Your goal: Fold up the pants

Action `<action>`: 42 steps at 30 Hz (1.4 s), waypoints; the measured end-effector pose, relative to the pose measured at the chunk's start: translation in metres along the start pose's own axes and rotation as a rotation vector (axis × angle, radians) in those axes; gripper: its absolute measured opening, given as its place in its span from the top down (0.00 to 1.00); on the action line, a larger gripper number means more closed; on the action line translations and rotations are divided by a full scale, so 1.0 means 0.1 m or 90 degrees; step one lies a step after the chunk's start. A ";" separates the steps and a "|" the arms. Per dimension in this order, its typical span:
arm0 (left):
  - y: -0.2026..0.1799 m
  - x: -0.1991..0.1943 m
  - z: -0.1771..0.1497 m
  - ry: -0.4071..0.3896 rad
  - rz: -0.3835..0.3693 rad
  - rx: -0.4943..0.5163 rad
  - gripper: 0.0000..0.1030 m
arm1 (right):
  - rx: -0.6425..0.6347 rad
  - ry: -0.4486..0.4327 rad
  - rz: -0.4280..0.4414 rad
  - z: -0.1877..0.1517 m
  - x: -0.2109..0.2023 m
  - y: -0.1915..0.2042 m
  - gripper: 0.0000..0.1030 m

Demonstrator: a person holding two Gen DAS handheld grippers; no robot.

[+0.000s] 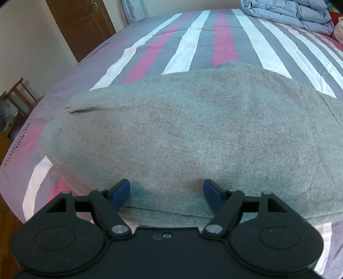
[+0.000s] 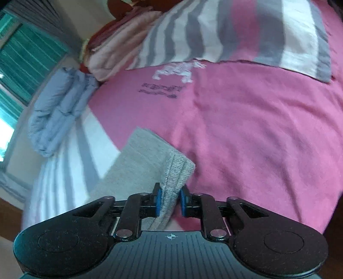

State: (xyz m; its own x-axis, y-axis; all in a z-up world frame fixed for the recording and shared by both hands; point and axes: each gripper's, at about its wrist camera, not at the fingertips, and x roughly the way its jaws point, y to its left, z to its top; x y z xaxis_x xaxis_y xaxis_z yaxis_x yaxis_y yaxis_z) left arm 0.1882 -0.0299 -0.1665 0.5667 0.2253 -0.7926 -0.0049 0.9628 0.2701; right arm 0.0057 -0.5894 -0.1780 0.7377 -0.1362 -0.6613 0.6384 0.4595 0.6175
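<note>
The grey pants (image 1: 193,133) lie folded on the striped bed sheet (image 1: 223,43). The left gripper (image 1: 166,194) sits over their near edge with its blue pads (image 1: 121,194) spread wide, pressing on nothing. In the right wrist view, the right gripper (image 2: 169,202) has a folded corner of the pants (image 2: 150,167) between its pads; the left pad touches the cloth, the right stands just clear. A folded blue quilt (image 1: 289,15) rests farther up the bed.
</note>
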 end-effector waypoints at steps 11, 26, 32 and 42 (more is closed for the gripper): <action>0.06 0.00 0.00 -0.002 -0.017 -0.004 0.33 | -0.200 0.094 0.153 -0.37 -0.09 1.02 0.42; 0.14 0.08 0.05 0.010 -0.037 -0.020 0.26 | -0.396 0.258 0.163 -1.07 0.35 1.45 0.42; 0.14 0.09 0.06 0.010 -0.037 -0.022 0.24 | -0.507 0.216 0.156 -0.94 0.51 1.91 0.42; 0.11 0.08 0.07 0.013 -0.029 -0.021 0.23 | -0.221 0.115 0.102 0.07 0.30 0.90 0.41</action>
State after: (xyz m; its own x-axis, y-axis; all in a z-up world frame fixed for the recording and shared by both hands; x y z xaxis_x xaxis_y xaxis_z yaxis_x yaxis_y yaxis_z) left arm 0.1989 -0.0186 -0.1665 0.5496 0.1837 -0.8150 -0.0066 0.9764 0.2157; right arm 0.0866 -0.5586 -0.1394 0.7511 0.1024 -0.6522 0.3844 0.7354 0.5581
